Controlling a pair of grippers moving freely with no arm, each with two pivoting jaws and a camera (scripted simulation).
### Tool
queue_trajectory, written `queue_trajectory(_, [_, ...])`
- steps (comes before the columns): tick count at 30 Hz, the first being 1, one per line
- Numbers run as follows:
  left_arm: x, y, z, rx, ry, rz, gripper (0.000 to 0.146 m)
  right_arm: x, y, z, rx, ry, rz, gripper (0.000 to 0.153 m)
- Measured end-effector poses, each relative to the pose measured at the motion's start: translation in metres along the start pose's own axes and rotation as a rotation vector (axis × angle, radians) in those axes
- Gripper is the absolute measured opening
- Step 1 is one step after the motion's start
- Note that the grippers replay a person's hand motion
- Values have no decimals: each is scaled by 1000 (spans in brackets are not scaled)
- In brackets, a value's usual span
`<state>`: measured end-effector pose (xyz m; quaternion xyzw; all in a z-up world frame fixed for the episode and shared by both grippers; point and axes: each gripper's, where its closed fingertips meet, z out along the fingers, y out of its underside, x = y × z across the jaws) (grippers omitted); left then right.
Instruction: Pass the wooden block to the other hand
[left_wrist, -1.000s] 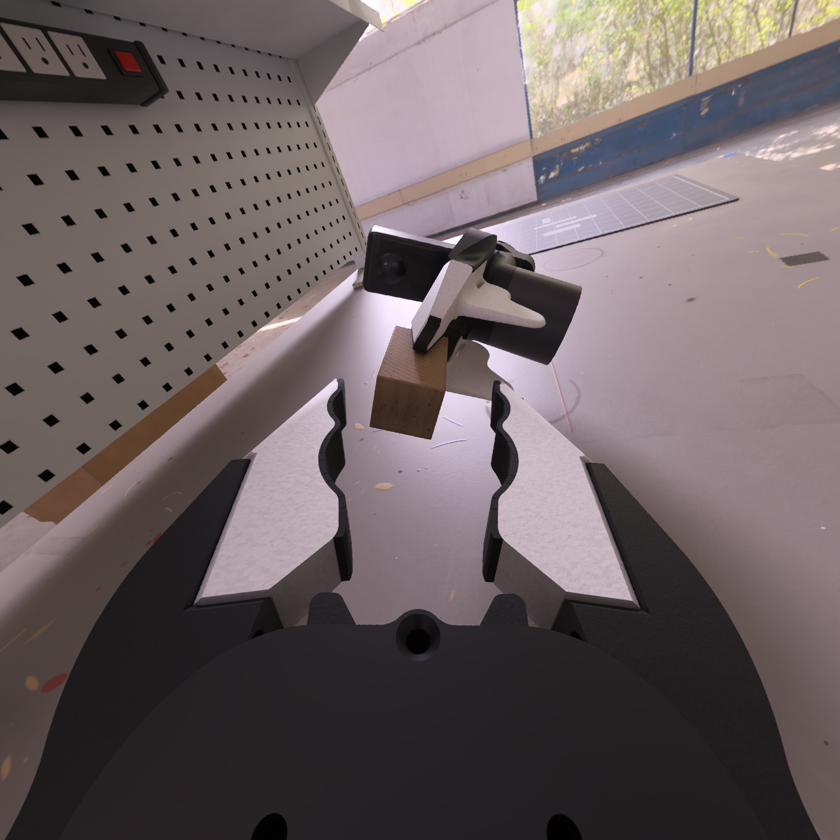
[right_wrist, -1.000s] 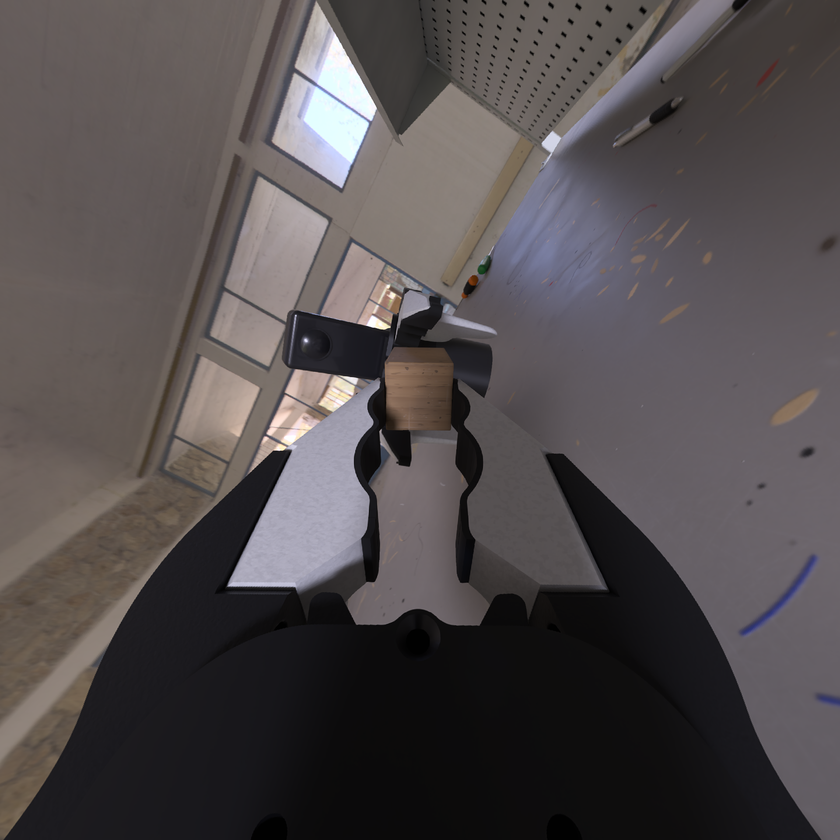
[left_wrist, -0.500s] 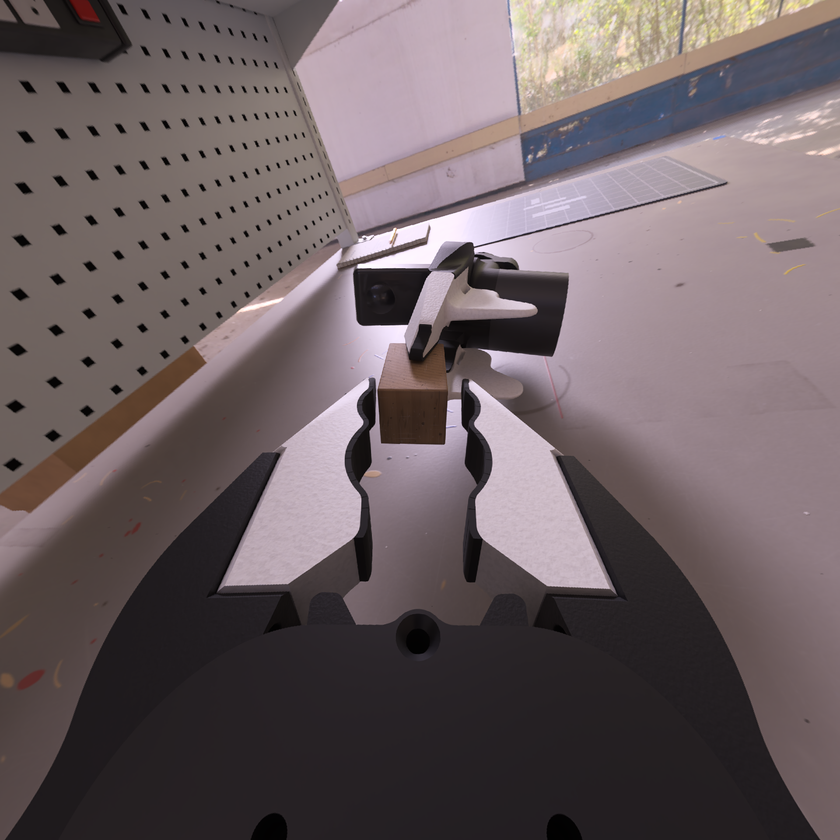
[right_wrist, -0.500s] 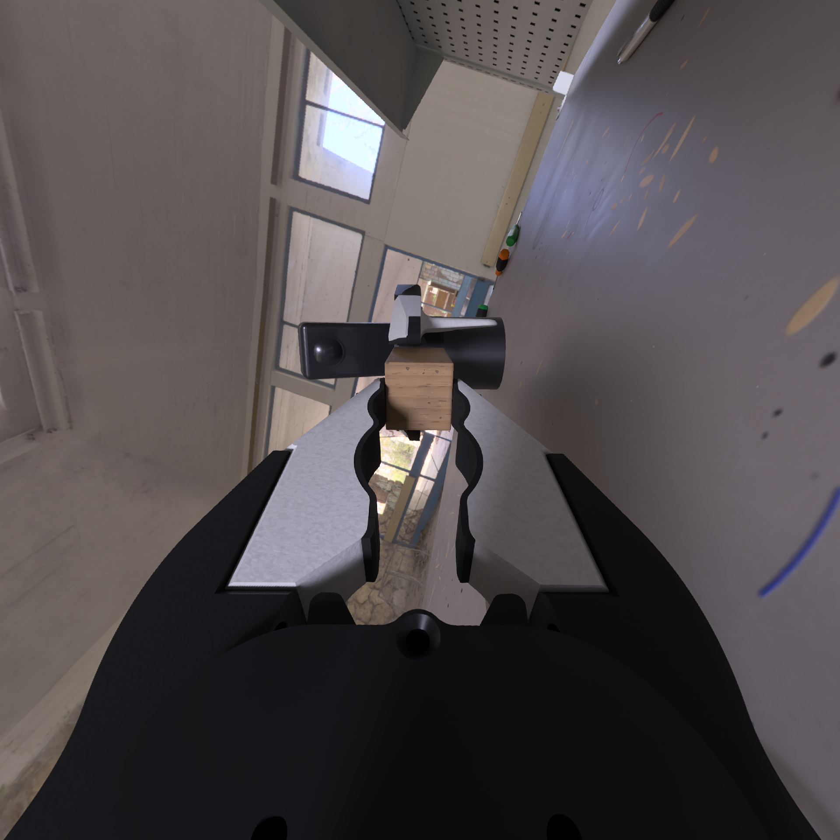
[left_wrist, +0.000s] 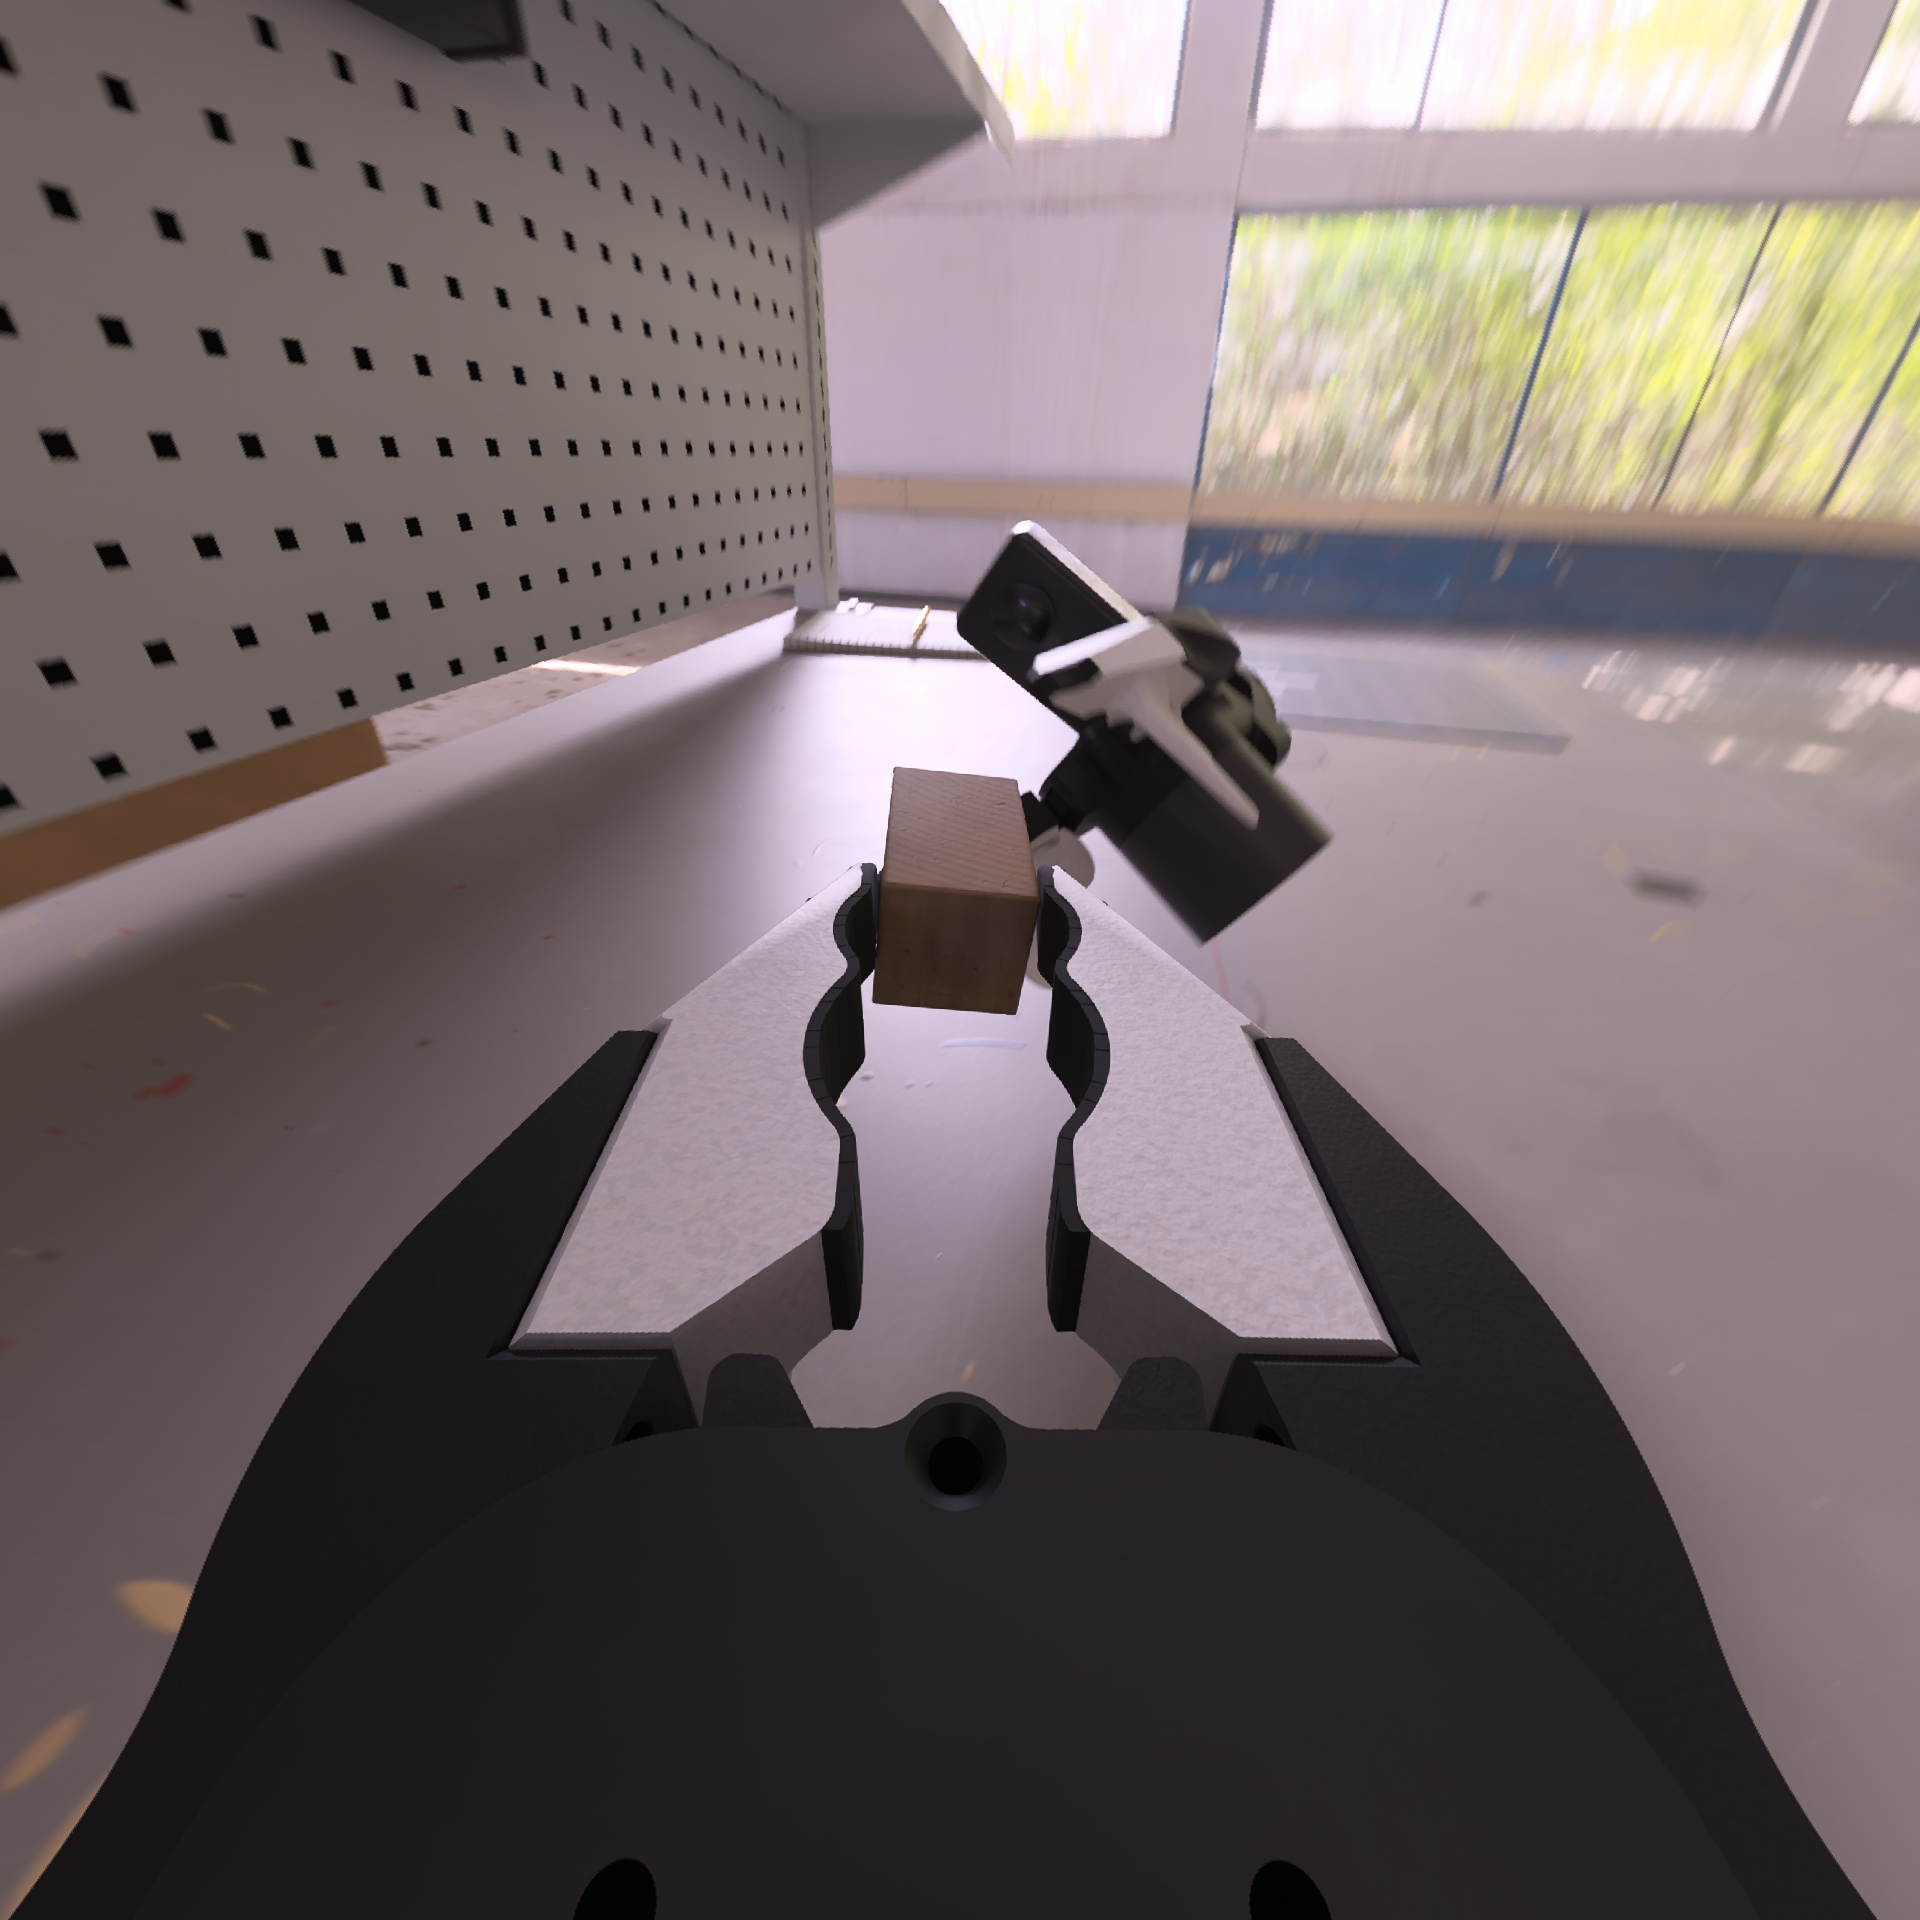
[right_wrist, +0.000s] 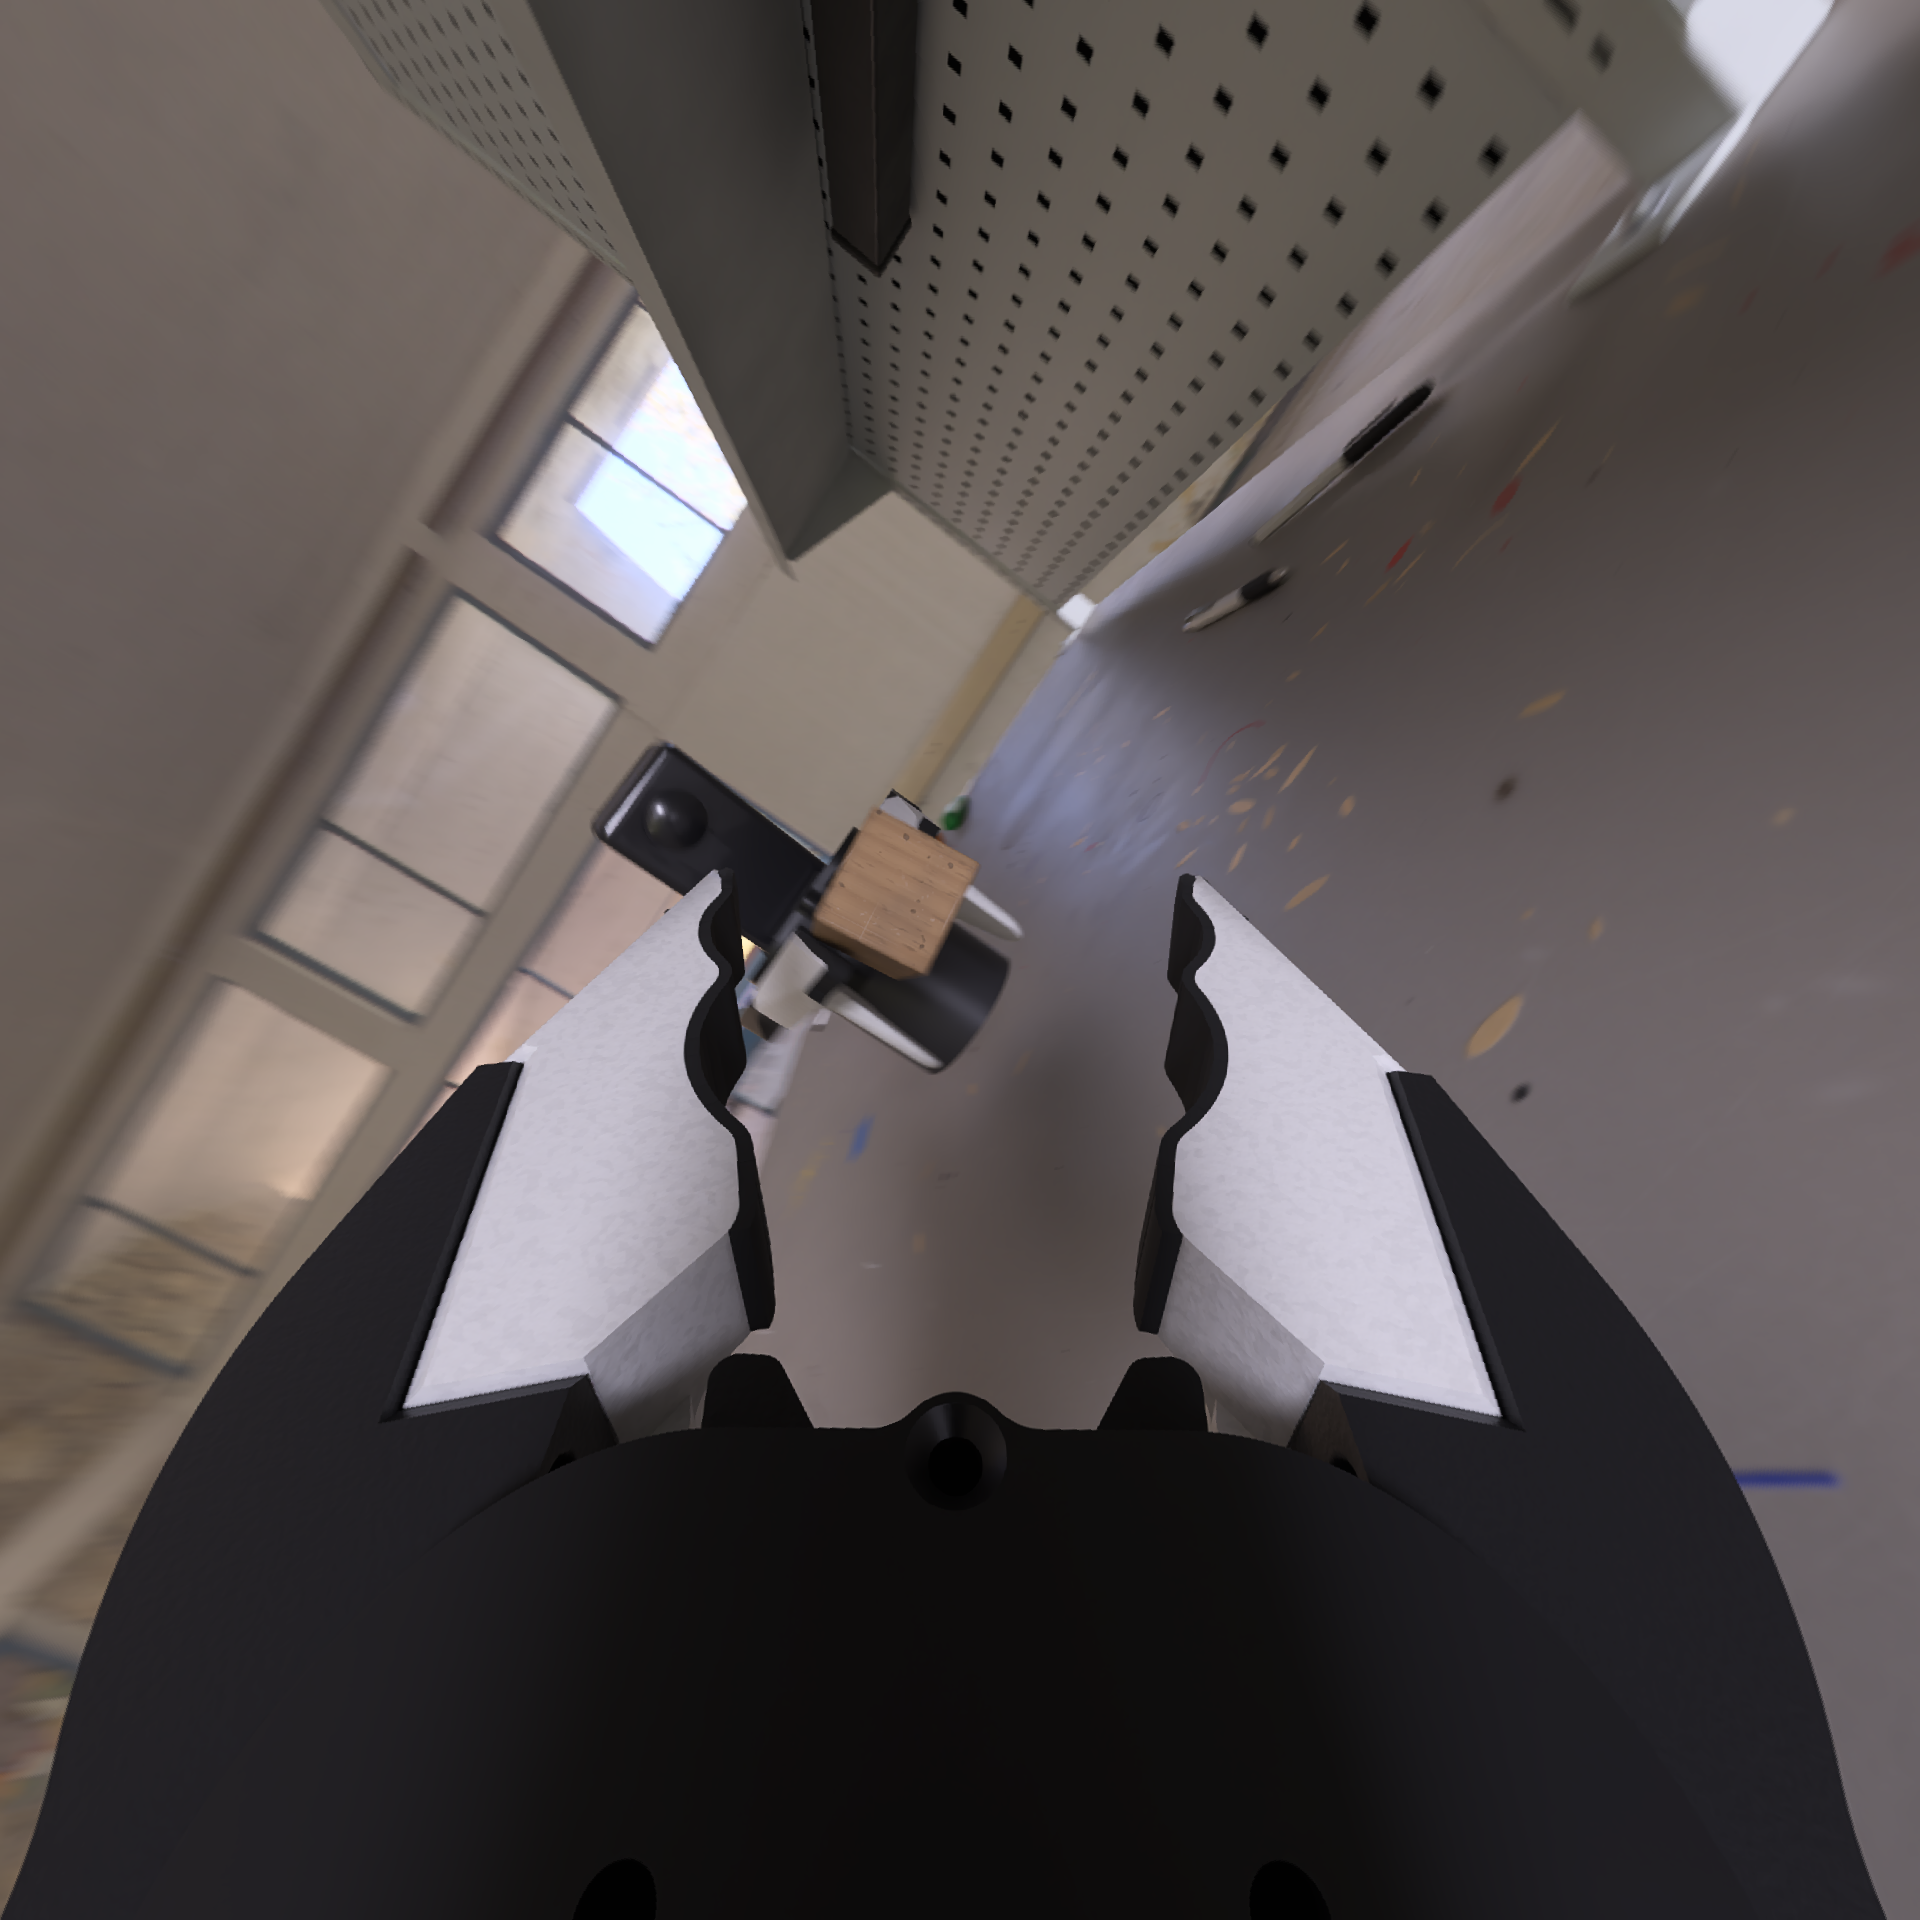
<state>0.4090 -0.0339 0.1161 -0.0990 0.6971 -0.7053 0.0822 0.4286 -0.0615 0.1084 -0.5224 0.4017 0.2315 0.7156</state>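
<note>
The wooden block (left_wrist: 954, 914) is clamped between the tips of my left gripper (left_wrist: 956, 885), which is shut on it and holds it above the grey table (left_wrist: 468, 935). The right gripper's black body (left_wrist: 1195, 821) hangs just behind and right of the block, apart from it. In the right wrist view my right gripper (right_wrist: 951, 899) is open wide and empty. The block (right_wrist: 896, 894) shows a short way ahead between its fingers, untouched, in front of the left gripper's body (right_wrist: 951, 1003).
A white pegboard (left_wrist: 416, 364) rises along the table's left side, with a shelf above. A notebook with a pencil (left_wrist: 873, 636) and a dark cutting mat (left_wrist: 1455, 696) lie at the far end. Markers (right_wrist: 1236, 597) lie by the pegboard.
My left gripper has closed on the block. My right gripper has let go of it, opened wide and drawn back a short way.
</note>
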Motion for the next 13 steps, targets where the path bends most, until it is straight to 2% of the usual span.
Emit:
queue_trajectory(6, [-16, -18, -12, 175, 68, -354, 30, -7, 0, 6, -14, 151, -447, 87])
queue_trajectory(11, [-19, -16, -14, 189, 158, -562, 30, -18, 6, 13, -49, 227, -923, 89])
queue_trajectory(13, [-17, -14, -14, 173, 220, -642, 30, -21, 14, 16, -89, 227, -1109, 84])
